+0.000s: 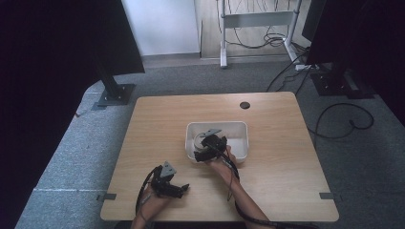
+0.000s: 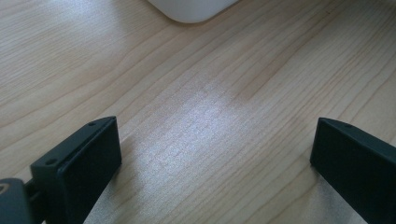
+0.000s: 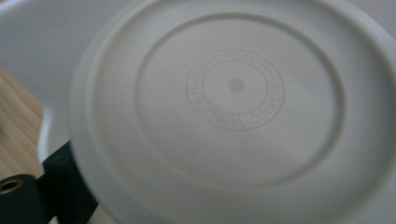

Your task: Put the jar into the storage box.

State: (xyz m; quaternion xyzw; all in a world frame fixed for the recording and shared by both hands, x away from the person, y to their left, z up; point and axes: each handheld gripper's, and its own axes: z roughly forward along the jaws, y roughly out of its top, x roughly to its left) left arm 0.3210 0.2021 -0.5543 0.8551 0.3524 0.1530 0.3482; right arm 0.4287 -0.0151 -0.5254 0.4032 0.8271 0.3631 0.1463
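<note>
Right now right gripper (image 1: 208, 149) reaches into white tub (image 1: 241, 128) mid-table, round white lid (image 3: 233, 112) close against its camera — one jaw just visible at lid's edge, grip cannot be told. Left gripper (image 1: 173, 187) rests near table's (image 1: 157, 119) front edge — jaws wide apart, holding nothing.

The high view is soft and a bit grainy. The table (image 1: 162, 124) is well lit, but the left side and top right corner are very dark. In the left gripper view, a pale shine lies on the wood between the jaws, and the tub (image 2: 191, 9) throws a soft shadow. In the right gripper view, the lid (image 3: 233, 112) is very close, its edges blurry, its raised letters sharp enough to see.
</note>
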